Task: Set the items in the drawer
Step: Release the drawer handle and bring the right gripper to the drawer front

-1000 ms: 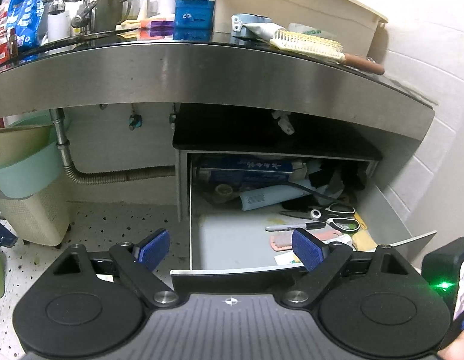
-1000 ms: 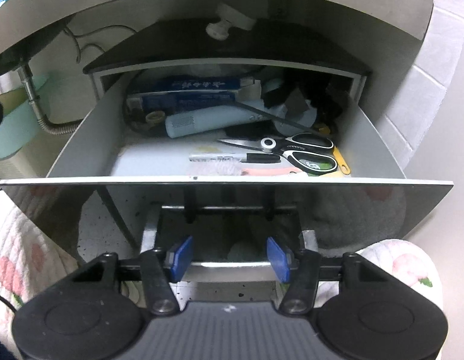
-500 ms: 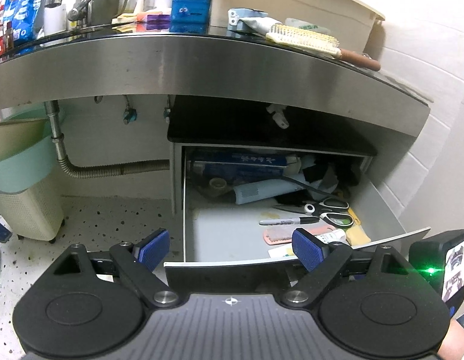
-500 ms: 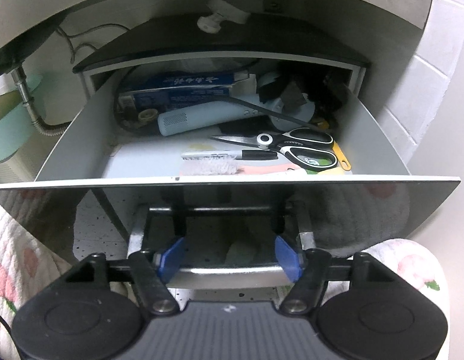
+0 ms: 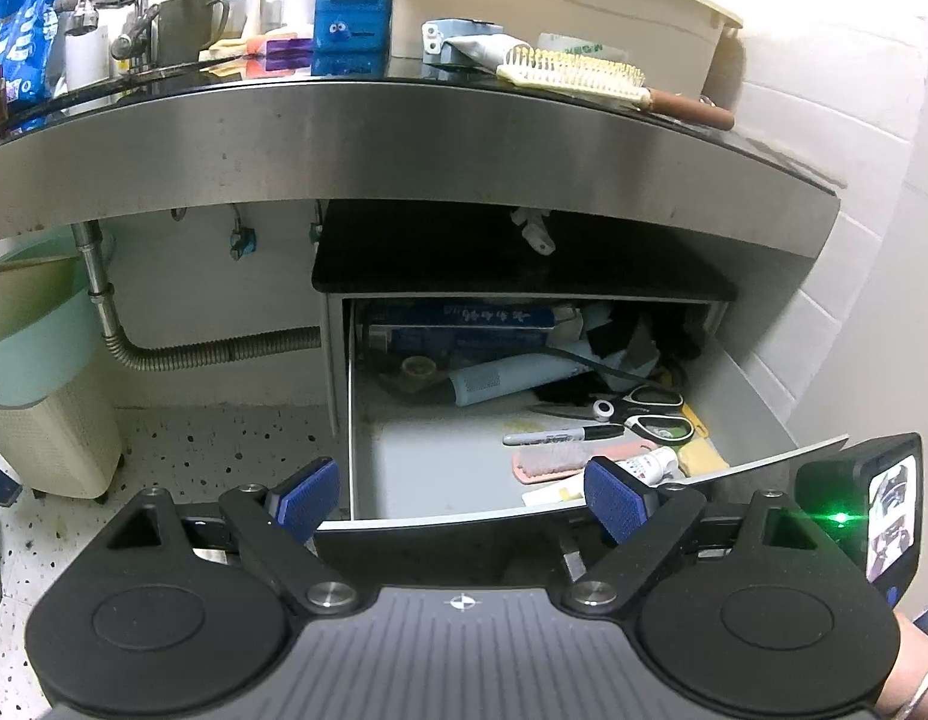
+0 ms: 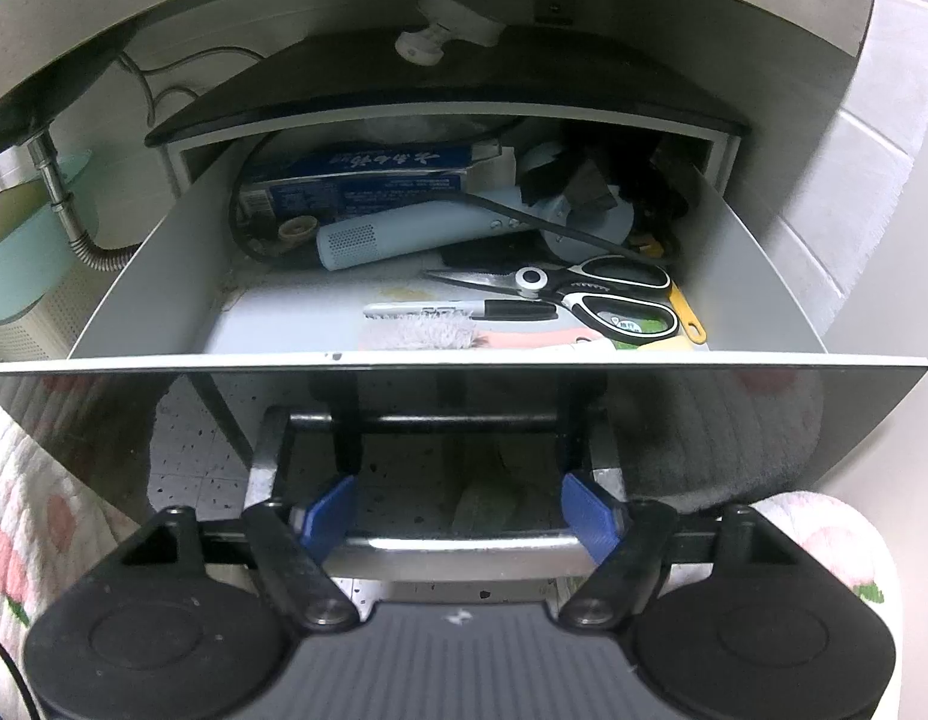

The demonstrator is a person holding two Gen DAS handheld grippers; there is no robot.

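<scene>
The grey drawer (image 5: 368,420) under the steel counter stands pulled out; it also shows in the right wrist view (image 6: 164,276). Inside lie scissors (image 6: 607,294), a marker (image 6: 464,310), a pink brush (image 6: 440,333), a pale blue device (image 6: 404,234) and a blue box (image 6: 368,177). My left gripper (image 5: 464,495) is open and empty, in front of the drawer's front edge. My right gripper (image 6: 458,519) is open, its fingers (image 6: 329,513) straddling the drawer's metal handle (image 6: 458,549) without clamping it. On the counter lie a hairbrush (image 5: 583,75) and a tube (image 5: 475,51).
A flexible drain pipe (image 5: 212,351) and a pale basket (image 5: 50,426) stand left of the drawer. A blue holder (image 5: 351,24) and a cream tub (image 5: 553,6) sit on the counter. A tiled wall (image 5: 853,240) bounds the right. A quilted cloth (image 6: 32,540) lies below.
My right gripper's fingers have spread wider around the handle, and the drawer has come out further. The left gripper's view has risen slightly.
</scene>
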